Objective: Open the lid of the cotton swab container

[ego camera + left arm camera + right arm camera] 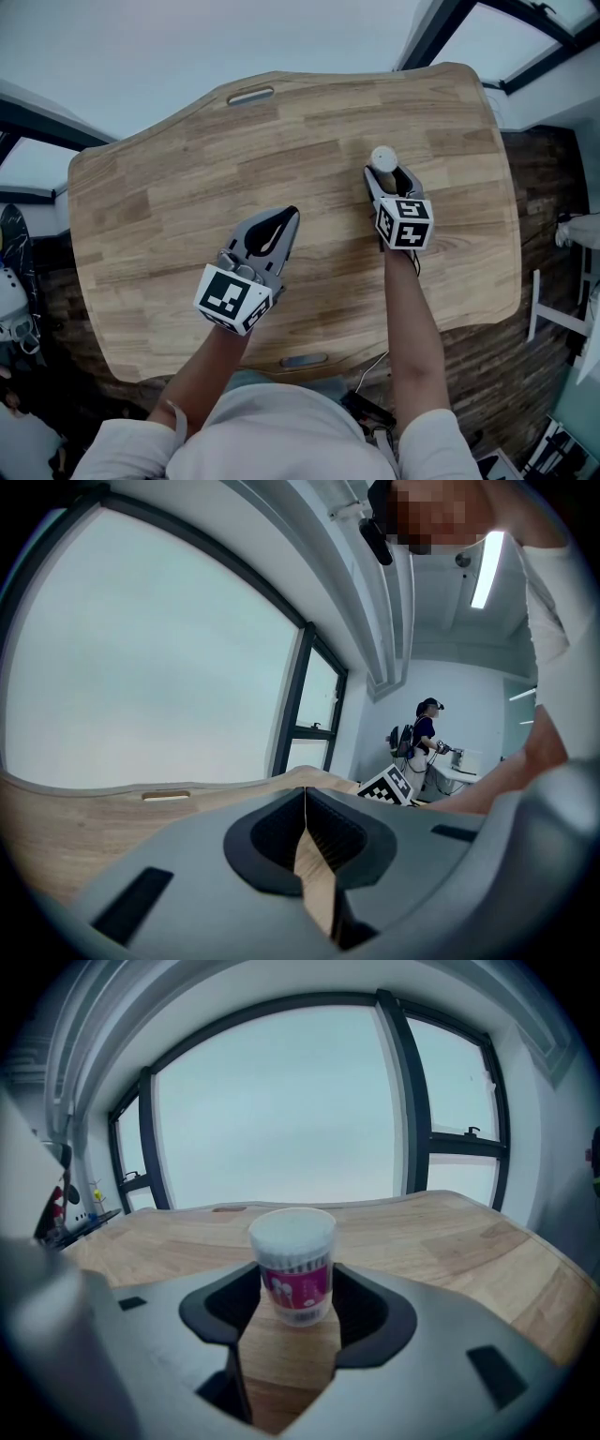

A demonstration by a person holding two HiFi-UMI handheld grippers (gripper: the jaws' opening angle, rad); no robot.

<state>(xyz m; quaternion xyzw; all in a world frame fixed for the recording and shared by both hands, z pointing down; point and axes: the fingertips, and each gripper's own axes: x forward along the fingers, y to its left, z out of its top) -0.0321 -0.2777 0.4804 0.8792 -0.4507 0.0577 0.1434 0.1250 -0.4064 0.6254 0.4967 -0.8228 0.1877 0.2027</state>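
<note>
The cotton swab container (292,1262) is standing upright on the wooden table (169,197), in its right half, with its white lid (292,1225) sitting closed on top. It is standing between the tips of the right gripper (391,176), whose jaws are held apart, their pads flanking its lower body just beside its sides. Whether they are touching it cannot be made out.

Bare wood is stretching away from the container toward the far edge and the right edge, both well apart from it. A handle slot (250,95) is cutting through the board near the far edge, and a second slot (303,360) is lying near the edge by the person.

The left gripper (287,219) is hovering over the middle of the table, well apart from the container, with its jaws pressed together and nothing between them.

Only the right gripper view is showing the magenta label on the container; from the head view just the lid is showing as a white disc. Only the left gripper view is showing another person (427,733) standing at a desk in the background, and the right gripper's marker cube (394,785) from the side. Only the head view is showing both forearms and the dark floor (539,187) around the table.
</note>
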